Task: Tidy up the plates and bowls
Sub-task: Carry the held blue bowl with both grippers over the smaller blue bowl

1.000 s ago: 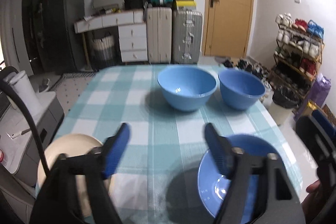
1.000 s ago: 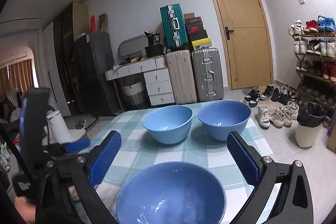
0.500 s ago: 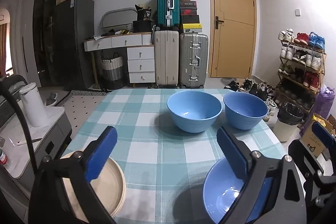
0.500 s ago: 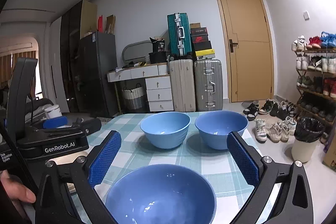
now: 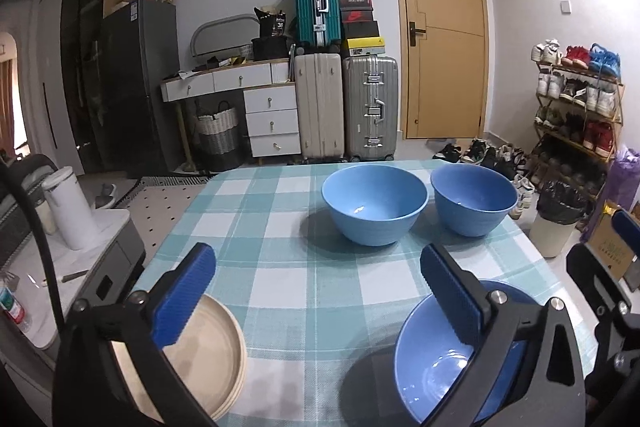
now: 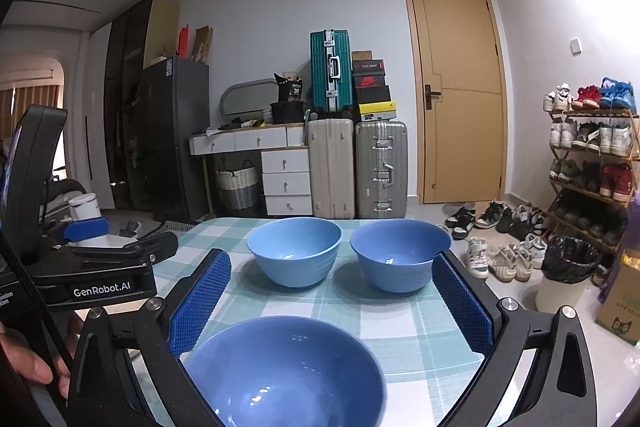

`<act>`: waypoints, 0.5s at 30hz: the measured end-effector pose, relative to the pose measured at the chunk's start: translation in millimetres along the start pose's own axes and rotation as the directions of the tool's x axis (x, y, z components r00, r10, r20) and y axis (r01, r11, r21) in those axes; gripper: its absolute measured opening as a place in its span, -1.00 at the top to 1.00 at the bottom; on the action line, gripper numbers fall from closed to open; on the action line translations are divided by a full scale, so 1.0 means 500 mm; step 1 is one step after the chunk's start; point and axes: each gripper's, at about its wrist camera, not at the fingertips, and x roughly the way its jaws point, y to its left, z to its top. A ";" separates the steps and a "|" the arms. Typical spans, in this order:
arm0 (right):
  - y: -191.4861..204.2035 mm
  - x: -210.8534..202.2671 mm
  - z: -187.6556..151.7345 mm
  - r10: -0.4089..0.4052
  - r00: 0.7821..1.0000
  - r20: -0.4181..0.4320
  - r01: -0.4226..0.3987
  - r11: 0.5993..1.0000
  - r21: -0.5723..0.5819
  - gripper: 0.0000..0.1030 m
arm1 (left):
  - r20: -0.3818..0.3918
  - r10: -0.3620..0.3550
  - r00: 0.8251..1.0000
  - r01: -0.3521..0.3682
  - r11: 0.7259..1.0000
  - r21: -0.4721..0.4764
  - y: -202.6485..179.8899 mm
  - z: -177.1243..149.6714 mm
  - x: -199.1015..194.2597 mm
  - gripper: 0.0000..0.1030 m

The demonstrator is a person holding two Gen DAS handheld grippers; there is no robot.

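Three blue bowls sit on the desk [image 5: 280, 267], which wears a teal-and-white checked cloth. Two of them stand side by side at the far end: the far left bowl [image 5: 375, 202] and the far right bowl [image 5: 473, 199], close together but not touching. The near bowl [image 6: 286, 371] rests at the front edge on the right, upright and empty. At the front left corner lies a short stack of cream plates [image 5: 208, 351], well apart from the bowls.

From where I stand, the left tongs [image 5: 318, 291] hover over the bare cloth between the plates and the near bowl. Their blue pads have just been spreading and now stand wide apart with nothing between them; the left pad hangs above the plates' rim, the right pad above the near bowl's rim, and I cannot tell whether either touches. The right tongs [image 6: 332, 301] are also wide apart, one pad to each side of the near bowl, just above its rim and not pressing on it. A hand [image 6: 32, 367] grips the left tool at the edge of the right wrist view.

Behind the desk stand three suitcases [image 5: 348, 107], a white chest of drawers [image 5: 272, 123], a wooden door [image 5: 444, 55] and a shoe rack [image 5: 576, 103].
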 end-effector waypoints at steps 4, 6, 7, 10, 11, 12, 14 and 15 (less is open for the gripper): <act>-0.001 0.003 0.000 0.000 1.000 -0.013 0.000 1.000 0.008 -0.99 | 0.002 0.006 1.000 -0.006 1.000 0.003 0.001 -0.001 -0.002 -1.00; -0.002 0.008 -0.002 0.006 0.999 -0.031 -0.006 1.000 0.018 -0.99 | -0.009 0.012 1.000 -0.012 1.000 0.004 0.003 -0.003 0.002 -1.00; -0.003 0.011 -0.003 0.008 0.999 -0.040 -0.007 1.000 0.022 -0.99 | -0.015 0.012 1.000 -0.012 1.000 0.004 0.003 -0.004 0.005 -1.00; -0.007 0.016 -0.005 0.013 0.999 -0.050 -0.012 1.000 0.028 -0.99 | -0.031 0.009 0.999 -0.009 1.000 -0.001 0.007 -0.005 0.010 -1.00; -0.008 0.016 -0.005 0.015 0.999 -0.050 -0.014 0.999 0.029 -0.99 | -0.033 0.007 0.999 -0.007 1.000 -0.004 0.008 -0.005 0.011 -1.00; -0.010 0.018 -0.005 0.018 0.999 -0.051 -0.016 0.999 0.031 -0.99 | -0.034 0.006 0.999 -0.006 1.000 -0.005 0.008 -0.005 0.011 -1.00; -0.011 0.020 -0.003 0.019 0.999 -0.050 -0.018 0.999 0.030 -0.99 | -0.033 0.007 0.999 -0.007 1.000 -0.004 0.008 -0.004 0.011 -1.00; -0.011 0.020 -0.003 0.017 0.999 -0.050 -0.016 0.999 0.029 -0.99 | -0.033 0.006 0.999 -0.007 1.000 -0.003 0.008 -0.005 0.011 -1.00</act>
